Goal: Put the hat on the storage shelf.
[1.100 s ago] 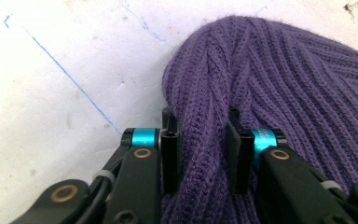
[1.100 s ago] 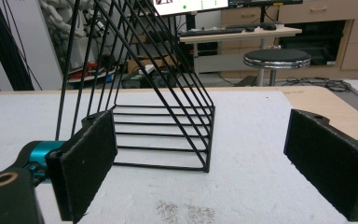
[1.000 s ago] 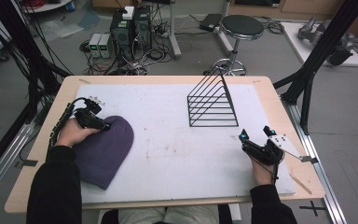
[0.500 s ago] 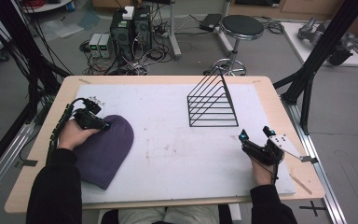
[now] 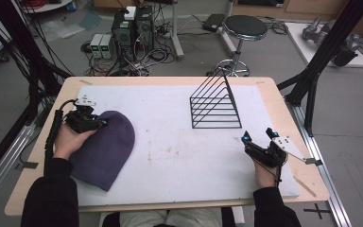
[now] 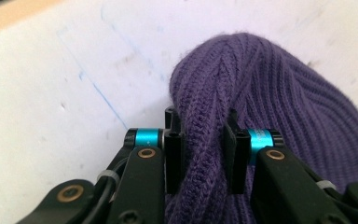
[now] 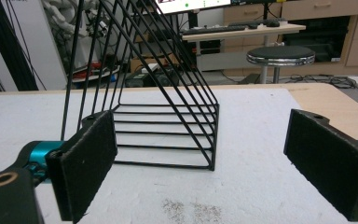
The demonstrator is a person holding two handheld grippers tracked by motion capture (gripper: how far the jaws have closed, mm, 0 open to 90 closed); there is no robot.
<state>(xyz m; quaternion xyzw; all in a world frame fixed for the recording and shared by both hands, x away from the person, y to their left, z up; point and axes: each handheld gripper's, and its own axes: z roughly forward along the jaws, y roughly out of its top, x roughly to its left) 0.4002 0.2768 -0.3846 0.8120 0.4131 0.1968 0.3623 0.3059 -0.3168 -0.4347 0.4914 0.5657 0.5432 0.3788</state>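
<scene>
A purple knitted beanie (image 5: 105, 146) lies flat on the white mat at the left. My left gripper (image 5: 100, 123) is shut on a raised fold of the beanie (image 6: 242, 93) at its crown end, the knit pinched between both jaws. My right gripper (image 5: 256, 140) rests low over the mat at the right front, open, with nothing between its pads (image 7: 86, 163). A black wire rack (image 5: 216, 104) with a sloped triangular side stands behind it, and the rack (image 7: 163, 116) is straight ahead in the right gripper view.
The white mat (image 5: 179, 142) covers most of the wooden table (image 5: 283, 109). Beyond the far edge are computer boxes with cables (image 5: 132, 28) and a round stool (image 5: 245, 26). A black frame post (image 5: 312, 80) rises at the right.
The right gripper has shifted slightly. The left gripper stays on the beanie's crown, which has barely moved.
</scene>
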